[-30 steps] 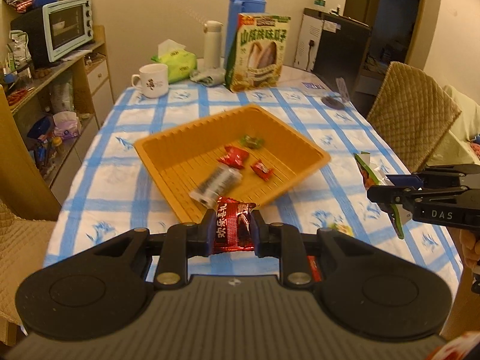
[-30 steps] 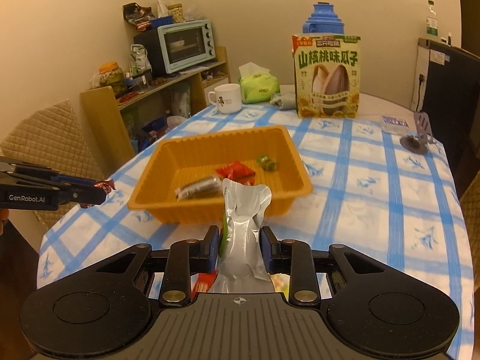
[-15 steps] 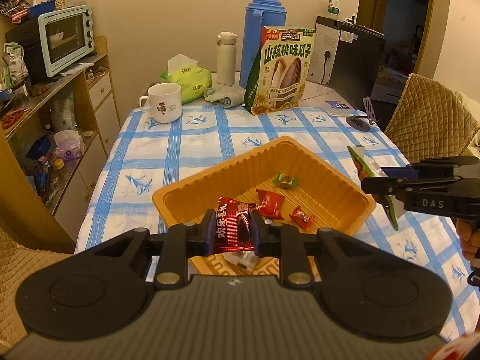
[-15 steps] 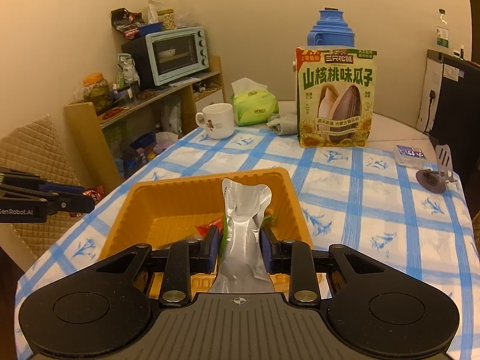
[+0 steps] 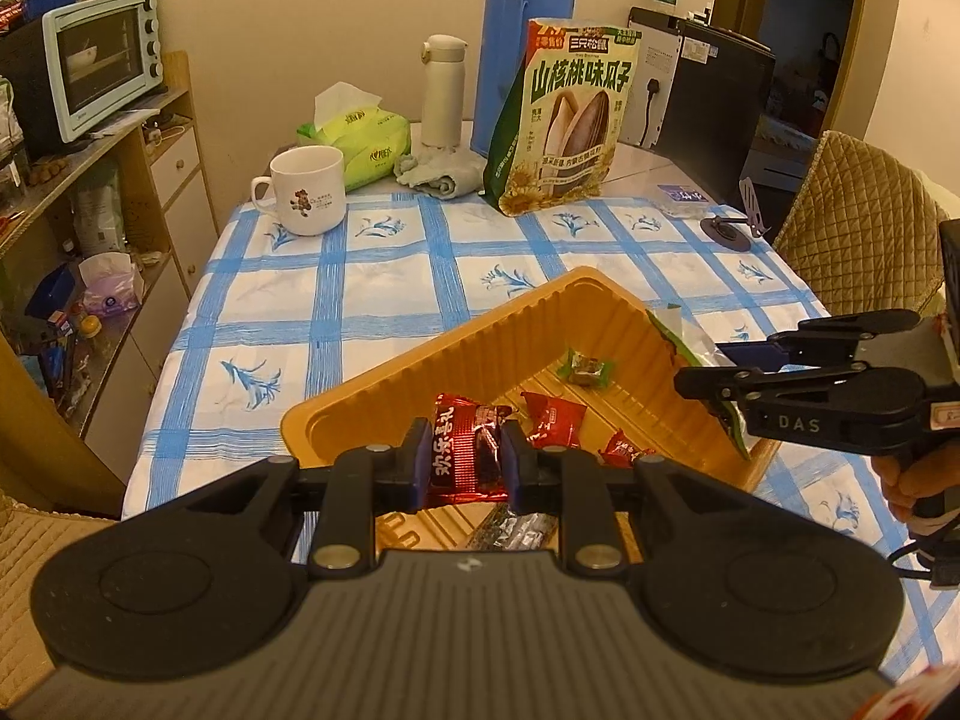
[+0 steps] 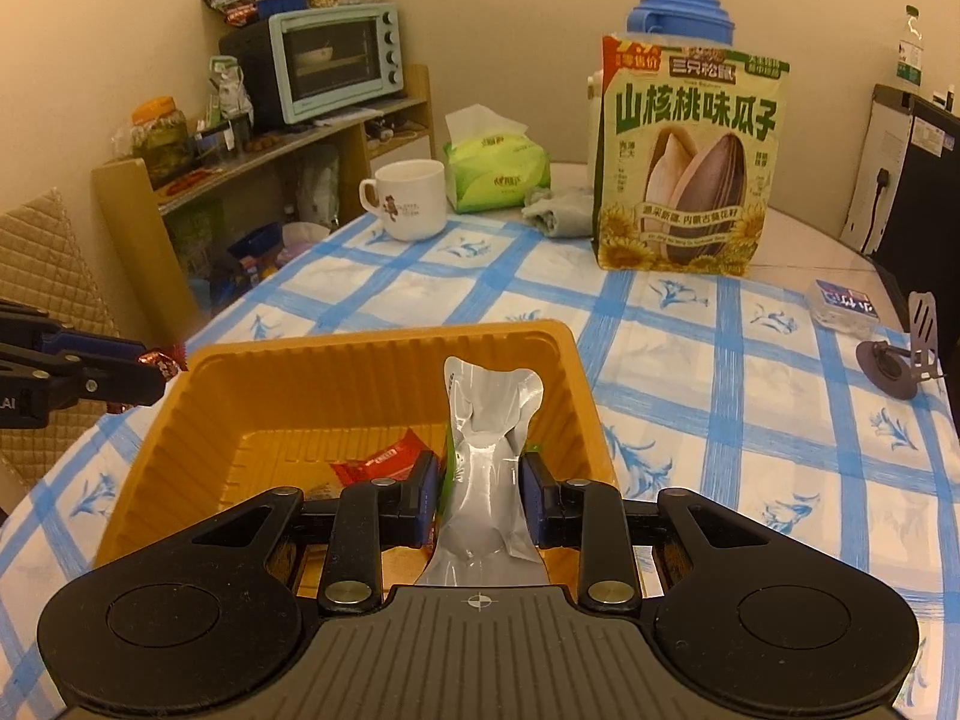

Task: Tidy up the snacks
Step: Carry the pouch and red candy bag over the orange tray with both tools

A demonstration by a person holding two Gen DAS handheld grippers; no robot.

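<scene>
An orange tray (image 5: 384,387) sits on a blue-and-white checked table (image 5: 384,252), holding a green candy (image 5: 585,367), two small red packets (image 5: 552,420) and a dark wrapped stick (image 5: 513,531) that shows partly below the left gripper. The left gripper (image 5: 465,459) is clamped on a red candy wrapper (image 5: 462,453) printed with white characters, held over the tray's near edge. The right gripper (image 6: 480,492) is clenched on a silver pouch (image 6: 486,444) with a green edge, which stands upright between the fingers above the inside of the tray; in the left wrist view the same gripper reaches in from the right over the tray's right rim.

Beyond the tray, at the far end of the table, a large sunflower-seed bag (image 6: 684,162) stands upright in front of a blue thermos (image 5: 522,42). A white bottle (image 5: 443,90) stands left of the thermos, with a grey cloth (image 5: 441,171) at its foot, a green tissue pack (image 5: 360,141) and a white mug (image 5: 306,189) further left. A small phone stand (image 6: 900,357) rests near the table's right edge. A mint-green toaster oven (image 6: 333,63) sits on a wooden shelf (image 5: 162,138) against the wall, and quilted chairs (image 5: 858,216) flank the table.
</scene>
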